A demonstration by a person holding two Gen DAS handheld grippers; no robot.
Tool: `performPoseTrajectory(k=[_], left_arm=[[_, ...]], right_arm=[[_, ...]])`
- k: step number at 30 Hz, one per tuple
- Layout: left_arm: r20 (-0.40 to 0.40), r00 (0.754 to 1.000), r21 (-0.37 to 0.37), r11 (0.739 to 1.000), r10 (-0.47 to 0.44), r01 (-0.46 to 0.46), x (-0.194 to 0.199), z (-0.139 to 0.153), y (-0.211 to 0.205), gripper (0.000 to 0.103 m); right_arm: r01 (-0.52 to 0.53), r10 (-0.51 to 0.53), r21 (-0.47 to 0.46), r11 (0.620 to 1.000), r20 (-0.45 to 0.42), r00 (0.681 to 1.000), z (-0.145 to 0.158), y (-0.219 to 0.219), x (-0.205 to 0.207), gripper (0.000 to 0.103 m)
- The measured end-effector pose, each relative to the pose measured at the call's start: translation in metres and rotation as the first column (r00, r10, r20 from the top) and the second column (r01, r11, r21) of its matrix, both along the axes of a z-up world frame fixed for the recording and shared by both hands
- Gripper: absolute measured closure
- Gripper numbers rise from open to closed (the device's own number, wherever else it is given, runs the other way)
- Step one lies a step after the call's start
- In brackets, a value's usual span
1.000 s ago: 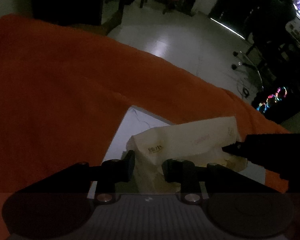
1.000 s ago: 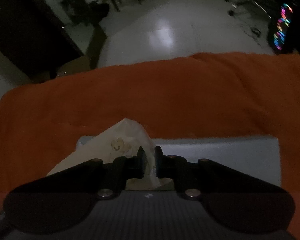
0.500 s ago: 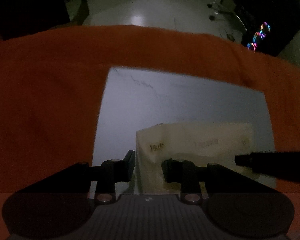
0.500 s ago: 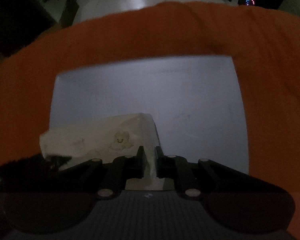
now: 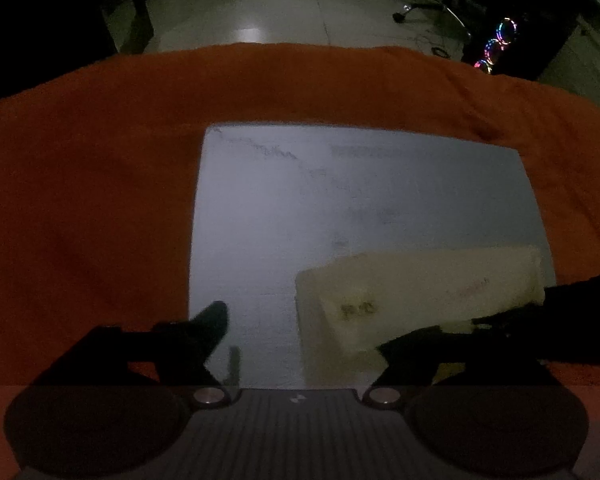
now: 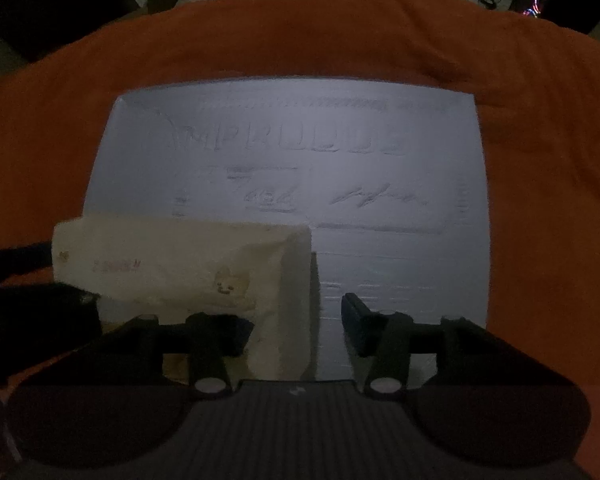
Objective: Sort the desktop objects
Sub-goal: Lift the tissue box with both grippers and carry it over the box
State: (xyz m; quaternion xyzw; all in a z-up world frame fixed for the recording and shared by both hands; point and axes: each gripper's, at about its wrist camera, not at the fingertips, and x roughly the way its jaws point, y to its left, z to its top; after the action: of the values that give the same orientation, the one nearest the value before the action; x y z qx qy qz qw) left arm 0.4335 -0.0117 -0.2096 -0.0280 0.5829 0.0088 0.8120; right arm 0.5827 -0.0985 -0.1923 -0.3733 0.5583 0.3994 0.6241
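A cream tissue pack (image 5: pixel 416 300) with small printed marks lies on the near part of a pale grey-white board (image 5: pixel 340 200). My left gripper (image 5: pixel 304 332) is open, its jaws wide apart around the pack's left end. In the right wrist view the pack (image 6: pixel 188 264) lies at the board's (image 6: pixel 340 152) near left, and my right gripper (image 6: pixel 296 320) is open around its right end. Each gripper's dark finger shows at the far end of the pack in the other's view.
An orange cloth (image 5: pixel 100 184) covers the table under the board. Beyond the far edge are a pale floor, an office chair base (image 5: pixel 424 0) and a computer case with coloured lights (image 5: pixel 500 44).
Both grippers have opened and let go of the tissue pack, which now rests on the board. Both views tilted down from the room toward the board.
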Motion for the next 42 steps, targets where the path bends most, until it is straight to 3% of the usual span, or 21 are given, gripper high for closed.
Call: performPoseTrajectory(k=[2,5,9,10,12,17,18,19,21,25,30,42], left_arm=[[0.006,0.999,-0.004,0.999,-0.038,0.038,-0.004,-0.002,-0.002,0.026],[0.002,0.998,0.032,0.998,-0.059,0.059,-0.008,-0.007,-0.006,0.013],[-0.013,0.999,-0.014,0.999,-0.048,0.048,-0.011,-0.003,-0.007,0.002],[-0.016,0.999,-0.021,0.999,-0.049,0.048,-0.012,0.000,-0.008,0.000],[-0.022,0.999,-0.036,0.998,-0.050,0.049,-0.015,0.006,-0.011,0.000],[-0.077,0.996,-0.088,0.996,-0.035,0.028,-0.020,0.015,-0.015,0.000],[-0.087,0.996,-0.095,0.995,-0.025,0.017,-0.020,0.016,-0.016,0.004],[-0.086,0.996,-0.103,0.995,-0.021,0.012,-0.020,0.017,-0.017,0.010],[-0.087,0.996,-0.126,0.992,-0.023,0.012,-0.024,0.014,-0.017,0.059],[-0.088,0.996,-0.184,0.983,-0.013,-0.003,-0.026,0.007,-0.011,0.078],[-0.073,0.997,-0.226,0.974,0.006,-0.023,-0.032,0.006,-0.003,0.089],[0.009,0.999,-0.251,0.967,0.043,-0.040,-0.058,0.062,0.008,0.091]], right_arm=[[0.012,-0.012,0.011,1.000,-0.022,1.000,0.004,-0.004,0.004,0.050],[0.010,-0.007,0.057,0.998,-0.049,0.999,0.018,-0.008,0.009,0.050],[-0.011,0.017,0.084,0.996,-0.076,0.997,0.030,-0.011,0.010,0.058],[-0.024,0.030,0.078,0.997,-0.077,0.997,0.028,-0.012,0.009,0.066],[-0.050,0.053,0.050,0.998,-0.078,0.996,0.023,-0.014,0.007,0.072],[-0.107,0.107,-0.001,0.994,-0.035,0.994,0.012,-0.021,0.003,0.076],[-0.109,0.109,0.004,0.994,-0.028,0.994,0.011,-0.022,0.003,0.093],[-0.100,0.100,0.011,0.995,-0.018,0.995,0.012,-0.023,0.002,0.093],[-0.080,0.080,0.024,0.996,0.000,0.997,0.014,-0.024,0.001,0.093],[0.020,-0.020,0.034,0.999,-0.005,1.000,0.019,-0.028,0.005,0.094],[0.089,-0.088,0.038,0.995,-0.012,0.996,0.023,-0.034,0.003,0.094],[0.047,-0.048,0.096,0.994,0.009,0.999,0.066,-0.043,-0.020,0.094]])
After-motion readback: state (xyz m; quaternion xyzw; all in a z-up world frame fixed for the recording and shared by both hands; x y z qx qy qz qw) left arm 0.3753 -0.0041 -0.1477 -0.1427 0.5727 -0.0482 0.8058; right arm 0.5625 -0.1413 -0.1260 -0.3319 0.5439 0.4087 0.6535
